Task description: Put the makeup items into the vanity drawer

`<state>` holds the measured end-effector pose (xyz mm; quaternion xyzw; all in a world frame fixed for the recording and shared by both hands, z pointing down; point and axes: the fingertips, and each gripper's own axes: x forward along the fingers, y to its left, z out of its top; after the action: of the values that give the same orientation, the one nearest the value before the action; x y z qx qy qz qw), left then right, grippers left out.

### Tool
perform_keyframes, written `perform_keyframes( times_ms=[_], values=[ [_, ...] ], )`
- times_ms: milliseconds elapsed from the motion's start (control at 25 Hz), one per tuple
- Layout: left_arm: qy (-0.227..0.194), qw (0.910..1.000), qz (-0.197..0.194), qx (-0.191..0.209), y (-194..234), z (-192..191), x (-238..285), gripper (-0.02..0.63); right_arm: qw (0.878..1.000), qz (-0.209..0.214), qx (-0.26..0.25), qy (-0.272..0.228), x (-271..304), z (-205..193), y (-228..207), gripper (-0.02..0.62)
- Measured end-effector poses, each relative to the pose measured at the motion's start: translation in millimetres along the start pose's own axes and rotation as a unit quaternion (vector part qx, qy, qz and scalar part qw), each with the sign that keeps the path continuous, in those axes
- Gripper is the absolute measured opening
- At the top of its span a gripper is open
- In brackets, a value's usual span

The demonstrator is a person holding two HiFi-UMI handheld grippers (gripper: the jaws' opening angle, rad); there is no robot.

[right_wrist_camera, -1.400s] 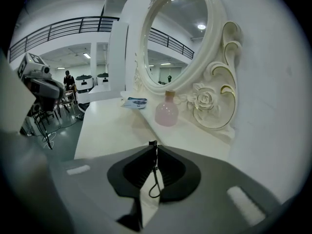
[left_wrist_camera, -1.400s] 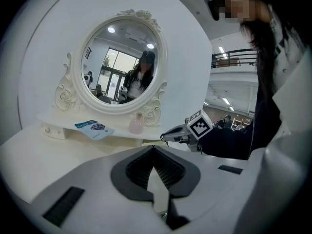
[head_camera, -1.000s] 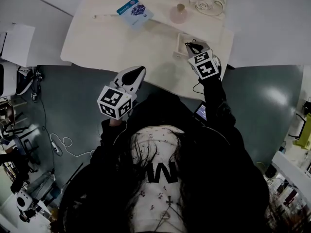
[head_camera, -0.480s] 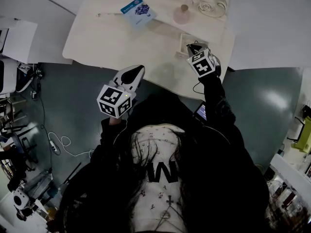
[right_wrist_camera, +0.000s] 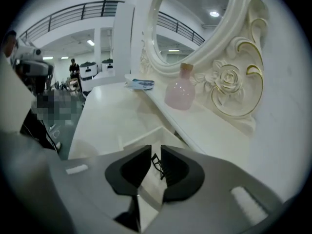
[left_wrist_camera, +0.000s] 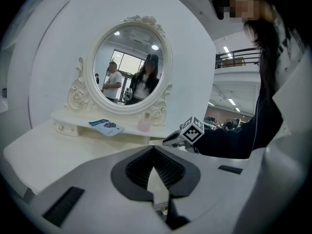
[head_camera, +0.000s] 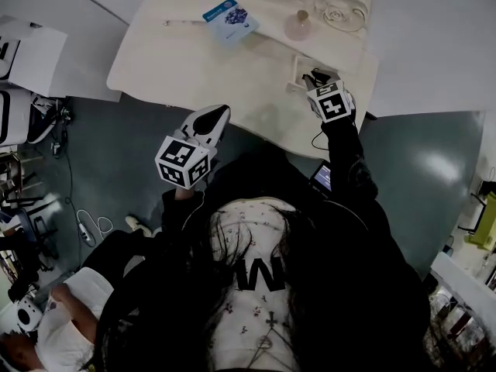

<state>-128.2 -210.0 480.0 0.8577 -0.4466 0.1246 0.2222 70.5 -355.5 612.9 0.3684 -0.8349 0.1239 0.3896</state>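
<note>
On the white vanity top [head_camera: 194,68] lie a blue packet [head_camera: 231,15] and a thin stick-like item [head_camera: 177,23]; a pink bottle [head_camera: 298,27] stands by the mirror base. A small drawer [head_camera: 297,68] stands pulled out at the right. My right gripper [head_camera: 314,76] hovers right over it, jaws a narrow gap apart with nothing seen between them. In the right gripper view the drawer [right_wrist_camera: 131,133] lies just under the gripper [right_wrist_camera: 155,152], with the bottle [right_wrist_camera: 180,92] and packet [right_wrist_camera: 139,84] beyond. My left gripper [head_camera: 219,115] waits at the table's front edge, shut and empty [left_wrist_camera: 154,150].
An ornate oval mirror [left_wrist_camera: 129,67] rises behind the vanity. White partition walls flank the table. A cable [head_camera: 97,231] trails on the grey floor at left, and a person in white [head_camera: 54,332] crouches at the bottom left.
Both grippers hold nearly the same places relative to the table. The head view has shifted slightly, and a person in white has come into view at the bottom left.
</note>
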Motion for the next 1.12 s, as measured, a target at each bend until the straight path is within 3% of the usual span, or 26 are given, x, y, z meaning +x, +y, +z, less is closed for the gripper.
perform_keyframes(
  times_ms=[120, 320, 720, 1120],
  values=[
    [-0.002, 1.0, 0.008, -0.003, 5.1, -2.0, -8.2, -0.002, 0.998, 0.008, 0.05, -0.034, -11.1, 5.5, 2.1, 0.069],
    [-0.005, 0.9999, 0.007, -0.005, 7.6, -4.4, -16.0, -0.002, 0.992, -0.005, 0.089, -0.084, -41.1, 17.0, 12.9, 0.069],
    [-0.012, 0.9997, -0.019, 0.006, 1.6, -5.5, -27.2, -0.002, 0.981, 0.002, 0.087, -0.175, -111.1, 53.7, 71.4, 0.066],
    [-0.009, 0.9964, -0.076, 0.037, -16.1, -17.8, -52.8, -0.002, 0.973, -0.006, 0.12, -0.196, -147.4, 42.5, 140.8, 0.051]
  ],
)
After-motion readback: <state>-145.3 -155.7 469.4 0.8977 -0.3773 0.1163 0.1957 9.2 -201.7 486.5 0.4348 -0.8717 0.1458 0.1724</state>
